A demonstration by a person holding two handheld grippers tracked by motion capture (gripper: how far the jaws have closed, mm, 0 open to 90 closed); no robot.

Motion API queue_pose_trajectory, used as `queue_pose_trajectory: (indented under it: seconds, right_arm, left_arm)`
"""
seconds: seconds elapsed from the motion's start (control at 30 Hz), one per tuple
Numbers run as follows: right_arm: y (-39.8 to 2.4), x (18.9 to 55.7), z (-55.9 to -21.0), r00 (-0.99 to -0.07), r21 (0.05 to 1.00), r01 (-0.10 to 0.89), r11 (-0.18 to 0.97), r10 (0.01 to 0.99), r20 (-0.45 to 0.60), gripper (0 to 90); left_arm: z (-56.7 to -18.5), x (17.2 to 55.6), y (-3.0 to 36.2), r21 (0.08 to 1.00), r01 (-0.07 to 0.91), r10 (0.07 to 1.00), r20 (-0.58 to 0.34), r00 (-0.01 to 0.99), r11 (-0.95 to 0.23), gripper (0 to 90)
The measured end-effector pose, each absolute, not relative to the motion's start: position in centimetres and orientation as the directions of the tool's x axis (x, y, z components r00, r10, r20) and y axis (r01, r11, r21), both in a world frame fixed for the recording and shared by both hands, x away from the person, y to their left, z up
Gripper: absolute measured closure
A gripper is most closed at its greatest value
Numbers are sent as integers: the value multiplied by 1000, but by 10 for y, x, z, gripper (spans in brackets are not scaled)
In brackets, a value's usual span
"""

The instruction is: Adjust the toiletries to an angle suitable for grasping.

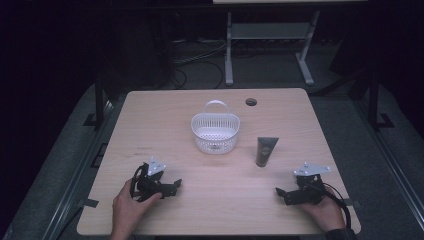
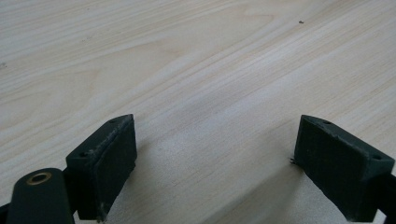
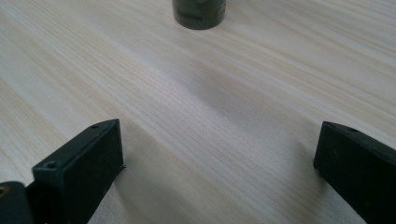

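Spanning most of the high view, the pale wood worktop point(image 1: 165, 115) fills the middle of the frame, with dark floor around it and a grey metal stand point(image 1: 270, 35) beyond its far edge at the top. A small round hole point(image 1: 251, 102) sits in the worktop near that far edge, right of centre.

Next in size, a white plastic basket point(image 1: 215, 132) with a looped handle stands upright at the centre of the frame, nothing visible inside it. Just right of it and a little lower, apart from it, a dark tube point(image 1: 266, 151) lies on the wood; its end shows at the top centre of the right gripper view point(image 3: 199, 14).

At lower left, the left gripper point(image 1: 176, 186) rests on the worktop in a hand point(image 1: 127, 205); its fingers point(image 2: 105, 161) stand wide apart over bare wood, holding nothing. At lower right, the right gripper point(image 1: 279, 192) lies in the other hand point(image 1: 325, 210), well short of the tube, its fingers point(image 3: 84, 168) likewise spread wide and empty.
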State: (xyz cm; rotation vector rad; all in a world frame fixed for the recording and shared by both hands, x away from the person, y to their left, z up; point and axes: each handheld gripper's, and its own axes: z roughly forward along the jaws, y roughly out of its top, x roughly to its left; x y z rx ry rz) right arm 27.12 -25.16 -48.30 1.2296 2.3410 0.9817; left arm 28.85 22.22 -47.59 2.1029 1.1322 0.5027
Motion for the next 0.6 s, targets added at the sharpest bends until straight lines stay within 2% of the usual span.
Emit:
queue_pose_trajectory:
  seconds: [0.07,0.2,0.23,0.27,0.33,0.37,0.4,0.43,0.47,0.57,0.6]
  right_arm:
    - [-252,271,-483,-579,701,595,394,815,34,11]
    - [-255,270,-477,-575,693,602,397,817,32,202]
    - [-255,270,-477,-575,693,602,397,817,32,202]
    - [-256,269,-474,-575,687,606,401,818,30,292]
    - [-256,266,-471,-582,697,588,410,813,13,408]
    - [-256,266,-471,-582,697,588,410,813,13,408]
    - [-256,264,-465,-594,710,576,405,804,24,516]
    - [-256,263,-461,-598,718,570,399,801,30,588]
    - [-256,263,-461,-598,718,570,399,801,30,588]
    - [-257,260,-453,-603,735,569,369,795,68,745]
    - [-257,259,-449,-604,735,577,358,792,88,836]
  left_arm:
    - [-476,289,222,724,573,838,13,545,-384,121]
    - [-476,289,222,725,573,838,12,545,-383,121]
    - [-476,289,222,725,573,838,12,545,-383,121]
    - [-476,289,222,724,573,838,13,545,-383,121]
    - [-476,289,222,725,573,839,12,545,-383,121]
    - [-476,289,222,725,573,839,12,545,-383,121]
    - [-476,289,222,725,573,838,12,545,-382,121]
    - [-476,289,222,725,573,838,12,545,-382,121]
    - [-476,289,222,725,573,838,12,545,-383,121]
    - [-476,289,222,724,573,838,13,545,-383,121]
    - [-476,289,222,724,573,838,12,545,-383,121]
